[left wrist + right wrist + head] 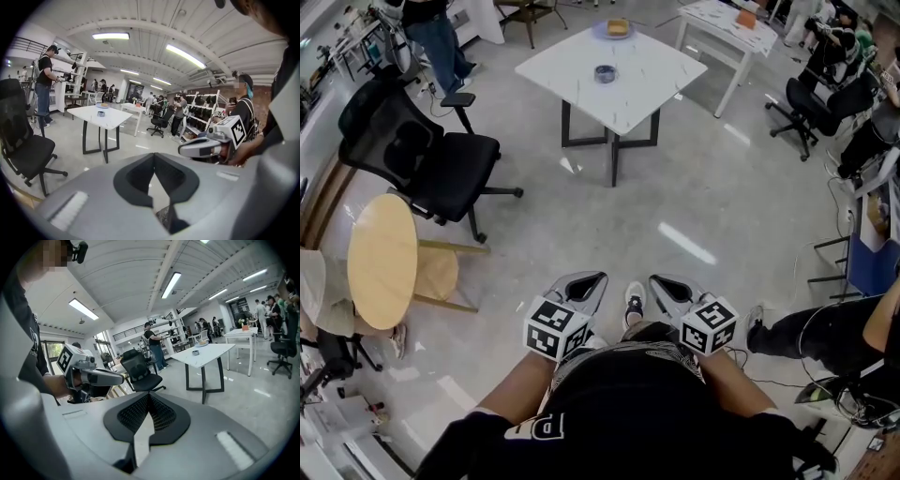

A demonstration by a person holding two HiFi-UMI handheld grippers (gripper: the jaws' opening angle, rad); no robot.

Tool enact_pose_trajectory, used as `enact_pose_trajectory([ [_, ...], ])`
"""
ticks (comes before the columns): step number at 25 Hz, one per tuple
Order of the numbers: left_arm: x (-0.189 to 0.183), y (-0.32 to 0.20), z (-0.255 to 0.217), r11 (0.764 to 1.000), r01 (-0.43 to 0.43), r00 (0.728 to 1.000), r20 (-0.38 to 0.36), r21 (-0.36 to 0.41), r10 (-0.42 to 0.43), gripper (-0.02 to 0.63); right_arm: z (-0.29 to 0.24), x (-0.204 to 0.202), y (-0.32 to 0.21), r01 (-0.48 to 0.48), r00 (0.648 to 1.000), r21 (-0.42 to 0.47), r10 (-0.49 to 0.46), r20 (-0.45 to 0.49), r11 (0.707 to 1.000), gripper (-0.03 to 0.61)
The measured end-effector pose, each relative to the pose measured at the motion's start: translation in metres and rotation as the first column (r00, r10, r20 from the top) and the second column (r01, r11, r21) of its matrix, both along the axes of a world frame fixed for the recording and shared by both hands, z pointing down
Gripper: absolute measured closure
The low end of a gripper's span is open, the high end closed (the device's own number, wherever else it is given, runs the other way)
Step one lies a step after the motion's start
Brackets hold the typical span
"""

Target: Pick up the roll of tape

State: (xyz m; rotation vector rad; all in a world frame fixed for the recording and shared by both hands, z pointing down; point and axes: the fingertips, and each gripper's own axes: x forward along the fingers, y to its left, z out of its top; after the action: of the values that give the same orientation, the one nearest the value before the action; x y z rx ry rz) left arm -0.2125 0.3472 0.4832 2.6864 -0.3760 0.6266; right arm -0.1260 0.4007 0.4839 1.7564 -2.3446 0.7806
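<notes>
White tabletop, faintly veined, on black legs: the surface (652, 75) stands well ahead of the person, across open grey floor (675, 206). The roll of tape (605, 73) lies flat near its middle, a dark ring that is small in every view. A plate (619, 29) with something yellowish sits toward the far corner, apart from the roll.

Left gripper (596, 279) and right gripper (658, 279) are held low against the person's body, side by side, pointing forward. Each gripper's own view shows its jaws pressed together at the tips with nothing between them. Neither is anywhere near the surface.

Judgement: task barely begun, and the step in hand is the approach. The person has to walk to the surface first. A black office chair (422, 155) and a round wooden table (382, 258) stand off to the left, away from a straight path.

To do it well:
- Choose one gripper and spread its jaws before descending, not at the last instant.
- The roll lies flat, so either straddle the whole ring or put one jaw in the hole and one outside, pinching the wall. The second probably needs less opening.
- Come from above and close slowly. A light ring may skid on a smooth top if one jaw touches first.
- Lift straight up.
</notes>
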Motion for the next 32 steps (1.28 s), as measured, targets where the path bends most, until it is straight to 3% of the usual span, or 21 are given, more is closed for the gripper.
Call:
enact_pose_trajectory([
  [12,0.085,-0.091,-0.017,0.998,0.036,0.999,-0.005,0.042,-0.035,0.555,-0.018,0.085,-0.097,0.045,0.999,0.044,-0.044,-0.004,0.998,0.578],
  [27,0.172,-0.148,-0.015,0.994,0.092,0.996,0.009,0.054,-0.093,0.555,-0.013,0.17,-0.156,0.102,0.995,0.058,-0.103,0.011,0.993,0.578],
  [32,0.183,-0.157,-0.012,0.992,0.11,0.994,0.018,0.054,-0.111,0.555,-0.006,0.183,-0.166,0.118,0.993,0.048,-0.12,0.022,0.992,0.578],
])
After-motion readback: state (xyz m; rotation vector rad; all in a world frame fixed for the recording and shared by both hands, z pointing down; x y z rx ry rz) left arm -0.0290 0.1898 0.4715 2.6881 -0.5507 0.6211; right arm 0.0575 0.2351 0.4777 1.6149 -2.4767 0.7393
